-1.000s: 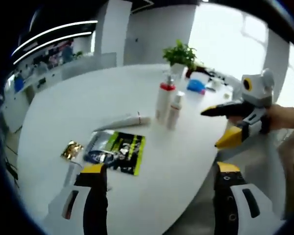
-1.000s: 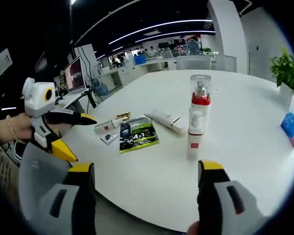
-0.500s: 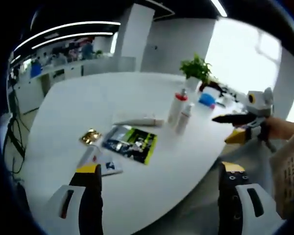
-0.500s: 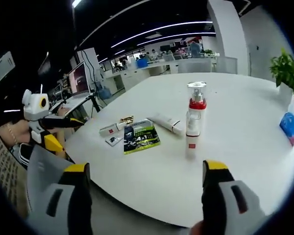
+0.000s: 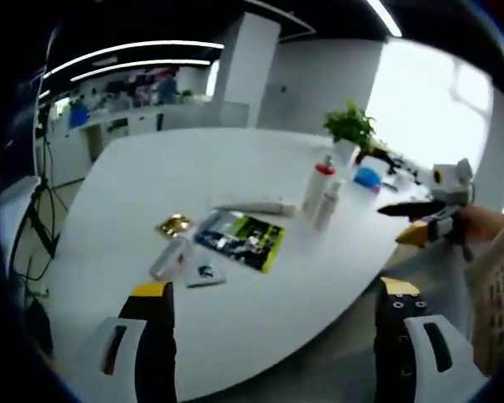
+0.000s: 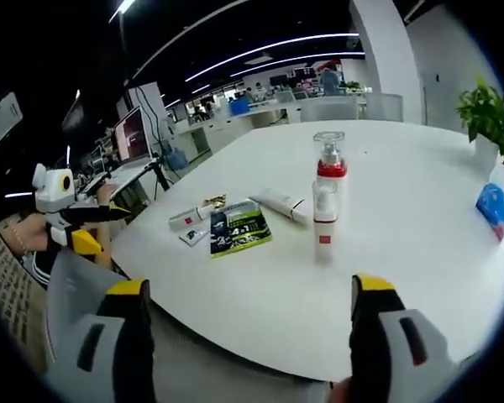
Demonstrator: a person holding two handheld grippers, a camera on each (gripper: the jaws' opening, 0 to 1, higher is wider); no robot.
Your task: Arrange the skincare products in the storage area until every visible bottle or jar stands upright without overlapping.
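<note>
A broad white table (image 5: 151, 180) with a rounded edge carries a small scatter of skincare products in an open-plan office. In the left gripper view, from the left: a pale tube (image 5: 170, 258) lying flat, a crinkled gold sachet (image 5: 175, 225), a small card (image 5: 205, 274), a glossy green-and-black pouch (image 5: 245, 240), a white tube (image 5: 252, 205) on its side, then the red-collared pump bottle (image 5: 317, 186) and a slimmer white bottle (image 5: 327, 204), both upright and just beside each other. A potted plant (image 5: 350, 132) and a blue object (image 5: 368, 176) stand farther back. The left gripper (image 5: 273, 295) hangs off the table's near edge, jaws wide apart and empty. At right, a hand holds the right gripper (image 5: 413, 220), jaws parted, nothing between them. In the right gripper view, a monitor (image 6: 128, 134) glows at far left.
</note>
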